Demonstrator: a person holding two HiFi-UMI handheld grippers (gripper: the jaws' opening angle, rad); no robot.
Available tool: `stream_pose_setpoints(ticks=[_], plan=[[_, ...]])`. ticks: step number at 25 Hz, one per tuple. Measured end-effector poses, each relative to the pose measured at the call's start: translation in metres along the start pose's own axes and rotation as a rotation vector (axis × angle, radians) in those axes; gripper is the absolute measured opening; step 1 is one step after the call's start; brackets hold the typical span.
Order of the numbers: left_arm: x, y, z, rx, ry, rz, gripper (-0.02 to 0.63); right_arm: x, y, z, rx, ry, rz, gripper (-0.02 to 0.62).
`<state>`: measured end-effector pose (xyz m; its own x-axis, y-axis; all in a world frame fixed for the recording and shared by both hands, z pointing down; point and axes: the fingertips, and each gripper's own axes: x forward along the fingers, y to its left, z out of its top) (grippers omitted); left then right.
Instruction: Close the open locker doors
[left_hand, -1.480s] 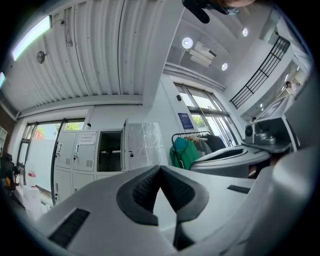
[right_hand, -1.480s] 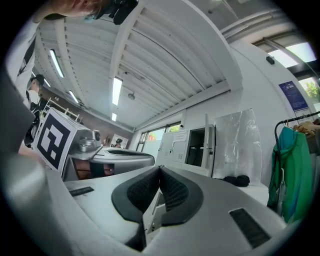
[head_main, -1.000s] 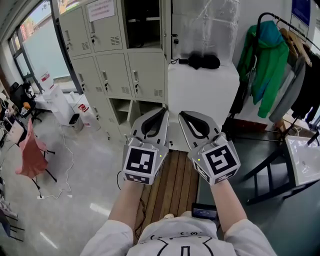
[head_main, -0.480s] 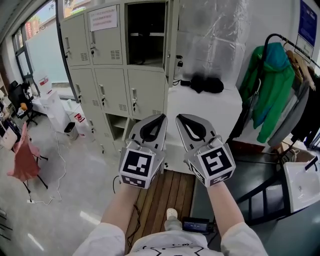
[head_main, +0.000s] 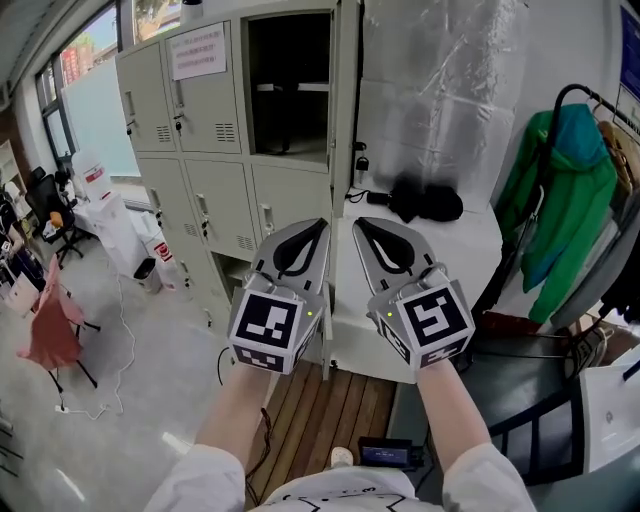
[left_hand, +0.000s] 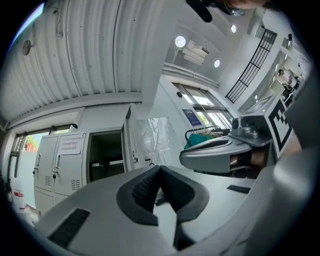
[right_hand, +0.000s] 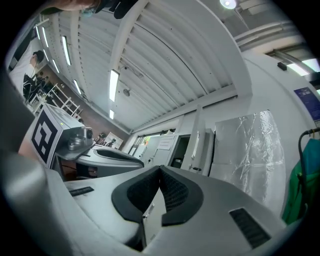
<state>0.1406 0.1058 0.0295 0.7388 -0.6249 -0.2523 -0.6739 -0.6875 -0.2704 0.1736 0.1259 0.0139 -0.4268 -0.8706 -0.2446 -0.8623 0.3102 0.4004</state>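
Locker door (head_main: 347, 110), far and high, stands open; left tool (head_main: 322, 222) and right tool (head_main: 360, 222), both pinched together and empty, hang short of it, so reaching and pushing likely comes next.

No txt legible — white paper notice (head_main: 197, 52) on grey metal locker door (head_main: 207, 112), print too small to read.

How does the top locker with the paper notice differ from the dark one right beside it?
The notice locker is shut, its door showing a handle and vents; the dark locker stands open, showing a shelf. Only the notice locker bears a paper. Both sit in one pale cabinet's top row.
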Motion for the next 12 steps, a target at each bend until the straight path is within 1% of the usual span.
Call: stream_pose_setpoints(ticks=[5,7,8,10,12], plan=[[0.037,0.022,-0.012,-0.024,-0.002,0.053,0.017,0.029,-0.035,-0.015,0.022,-0.019,0.020,0.000],[0.050,0.029,-0.015,-0.021,-0.003,0.074,0.017,0.039,-0.044,-0.021,0.033,-0.031,0.036,0.002],[0.056,0.031,-0.016,-0.014,-0.003,0.081,0.017,0.044,-0.048,-0.024,0.043,-0.038,0.048,0.009],[0.065,0.034,-0.019,-0.001,-0.002,0.092,0.017,0.052,-0.053,-0.030,0.062,-0.046,0.076,0.047],[0.071,0.038,-0.025,-0.006,0.002,0.103,0.017,0.059,-0.058,-0.035,0.074,-0.051,0.099,0.073]])
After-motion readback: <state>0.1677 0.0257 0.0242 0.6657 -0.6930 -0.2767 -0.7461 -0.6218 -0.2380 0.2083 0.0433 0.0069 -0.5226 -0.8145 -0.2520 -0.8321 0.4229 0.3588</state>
